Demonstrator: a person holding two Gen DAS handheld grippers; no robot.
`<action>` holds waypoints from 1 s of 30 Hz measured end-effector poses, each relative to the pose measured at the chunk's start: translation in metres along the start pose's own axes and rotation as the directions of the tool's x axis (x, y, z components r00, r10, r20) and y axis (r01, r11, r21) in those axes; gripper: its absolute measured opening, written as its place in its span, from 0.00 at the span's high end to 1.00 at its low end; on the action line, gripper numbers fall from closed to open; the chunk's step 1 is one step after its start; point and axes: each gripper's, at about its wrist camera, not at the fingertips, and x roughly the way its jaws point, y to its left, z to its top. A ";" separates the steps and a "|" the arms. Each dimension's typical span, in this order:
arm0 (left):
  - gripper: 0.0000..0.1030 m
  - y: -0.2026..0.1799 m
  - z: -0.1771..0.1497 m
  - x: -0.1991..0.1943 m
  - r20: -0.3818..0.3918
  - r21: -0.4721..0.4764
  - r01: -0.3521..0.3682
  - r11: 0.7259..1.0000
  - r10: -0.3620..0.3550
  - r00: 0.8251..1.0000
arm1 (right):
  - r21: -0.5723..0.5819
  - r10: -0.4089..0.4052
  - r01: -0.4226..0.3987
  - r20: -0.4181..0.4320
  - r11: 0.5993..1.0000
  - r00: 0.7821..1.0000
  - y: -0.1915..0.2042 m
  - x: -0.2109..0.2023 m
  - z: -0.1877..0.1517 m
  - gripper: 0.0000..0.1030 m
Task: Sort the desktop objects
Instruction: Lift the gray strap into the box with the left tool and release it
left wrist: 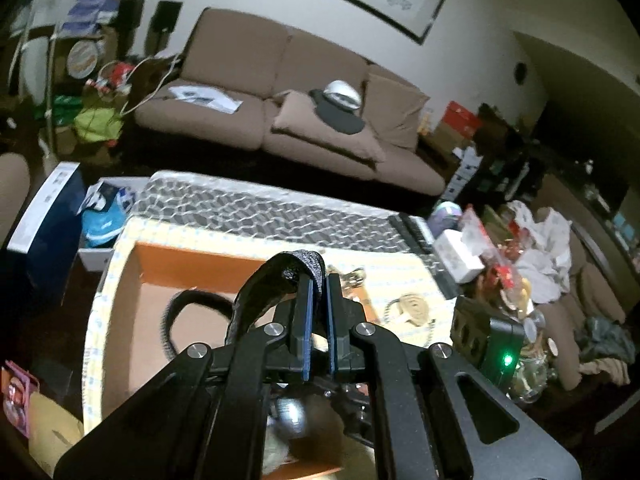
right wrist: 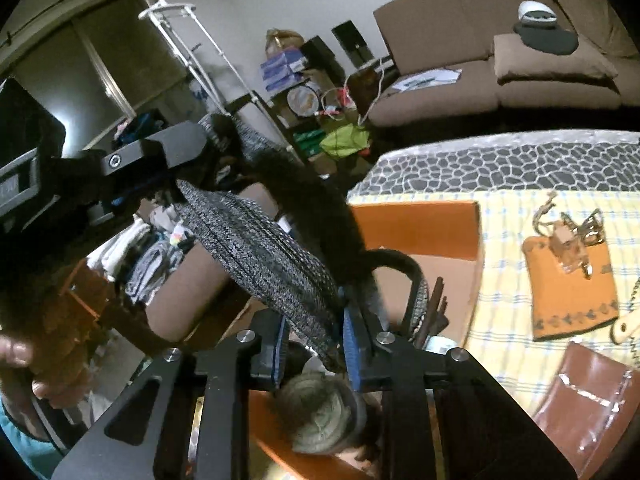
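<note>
A grey knitted band with a black fuzzy part (right wrist: 264, 252) is stretched between both grippers above an orange cardboard box (left wrist: 168, 264). My left gripper (left wrist: 319, 292) is shut on one end of the band (left wrist: 304, 266). My right gripper (right wrist: 314, 324) is shut on the other end. The left gripper also shows in the right wrist view (right wrist: 160, 152), upper left. A black loop (left wrist: 188, 312) lies inside the box. A ball of yarn (right wrist: 320, 412) sits below the right gripper.
An orange pouch (right wrist: 568, 292) with keys and a clip on it lies on the yellow checked cloth (right wrist: 508, 320). A brown wallet (right wrist: 588, 396) lies nearer. A remote and white box (left wrist: 456, 256) sit at the table's right. A brown sofa (left wrist: 280, 100) stands behind.
</note>
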 end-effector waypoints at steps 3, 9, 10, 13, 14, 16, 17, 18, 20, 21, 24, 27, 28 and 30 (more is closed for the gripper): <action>0.94 0.022 -0.008 0.009 -0.016 -0.020 -0.029 0.999 0.029 0.999 | 0.008 -0.016 0.016 -0.040 1.000 0.999 -0.001 0.021 -0.006 0.81; 0.94 0.059 -0.021 0.029 -0.045 -0.060 -0.069 0.996 0.066 0.997 | -0.002 -0.069 0.069 -0.105 0.998 0.992 -0.003 0.055 -0.017 0.82; 0.94 0.065 -0.025 0.033 -0.051 -0.066 -0.077 0.995 0.074 0.996 | -0.003 -0.076 0.077 -0.111 0.997 0.991 -0.003 0.058 -0.019 0.82; 0.94 0.078 -0.033 0.048 -0.075 -0.080 -0.092 0.992 0.086 0.993 | 0.000 -0.103 0.104 -0.133 0.995 0.986 -0.007 0.069 -0.022 0.82; 0.94 0.081 -0.036 0.053 -0.086 -0.085 -0.097 0.992 0.090 0.992 | -0.003 -0.119 0.120 -0.143 0.993 0.983 -0.008 0.073 -0.023 0.82; 0.94 0.087 -0.040 0.062 -0.104 -0.089 -0.106 0.990 0.097 0.990 | -0.009 -0.138 0.138 -0.158 0.990 0.978 -0.010 0.078 -0.025 0.82; 0.94 0.090 -0.042 0.067 -0.115 -0.090 -0.110 0.990 0.100 0.988 | -0.008 -0.140 0.141 -0.165 0.990 0.976 -0.011 0.080 -0.026 0.82; 0.94 0.093 -0.044 0.072 -0.127 -0.091 -0.116 0.989 0.104 0.986 | -0.007 -0.147 0.149 -0.175 0.989 0.973 -0.012 0.082 -0.026 0.82; 0.94 0.097 -0.050 0.083 -0.159 -0.089 -0.128 0.988 0.113 0.981 | -0.004 -0.163 0.165 -0.191 0.986 0.968 -0.014 0.084 -0.026 0.81; 0.94 0.098 -0.053 0.090 -0.182 -0.087 -0.132 0.988 0.114 0.977 | -0.008 -0.177 0.179 -0.199 0.984 0.964 -0.014 0.085 -0.026 0.81; 0.94 0.098 -0.061 0.109 -0.251 -0.056 -0.154 0.987 0.135 0.958 | -0.015 -0.227 0.229 -0.223 0.973 0.948 -0.018 0.085 -0.025 0.61; 0.93 0.097 -0.066 0.121 -0.289 -0.038 -0.182 0.983 0.163 0.943 | -0.001 -0.209 0.214 -0.218 0.977 0.953 -0.017 0.078 -0.023 0.57; 0.91 0.097 -0.067 0.121 -0.295 -0.040 -0.191 0.981 0.171 0.940 | -0.008 -0.213 0.216 -0.214 0.976 0.953 -0.015 0.075 -0.022 0.50; 0.79 0.095 -0.068 0.118 -0.287 -0.047 -0.205 0.978 0.183 0.940 | -0.018 -0.207 0.207 -0.192 0.978 0.959 -0.011 0.066 -0.020 0.44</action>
